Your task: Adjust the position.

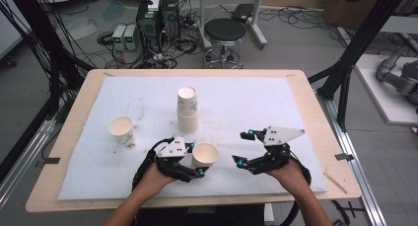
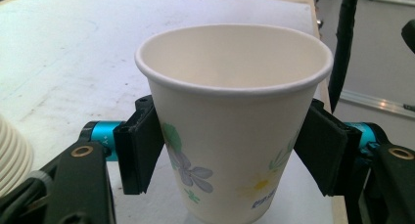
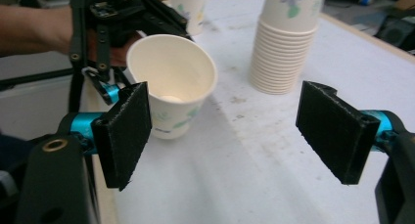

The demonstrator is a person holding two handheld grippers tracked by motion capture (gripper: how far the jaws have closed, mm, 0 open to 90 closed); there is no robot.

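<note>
A: While we've got the paper cup standing upright on the white mat, near the front edge, the left gripper straddles it: 1 pad on each side of the wall, axis vertical, mouth up.

B: Gripping or loose? In the left gripper view the left pad sits right on the cup wall, but the far pad looks a hair off. We can't call it a firm pinch.

A: Agreed, we call it closed around the cup, contact light at best.

B: Right gripper?

A: Jaws wide apart, nothing between them. From it, the cup lies ahead and to its left, well apart. Left hand is plainly the nearer one.

B: Stack of cups sits behind the cup, toward table centre; 1 lone cup sits further left.

A: So our next move likely hinges on the left jaws squeezing square across that vertical axis.
</note>
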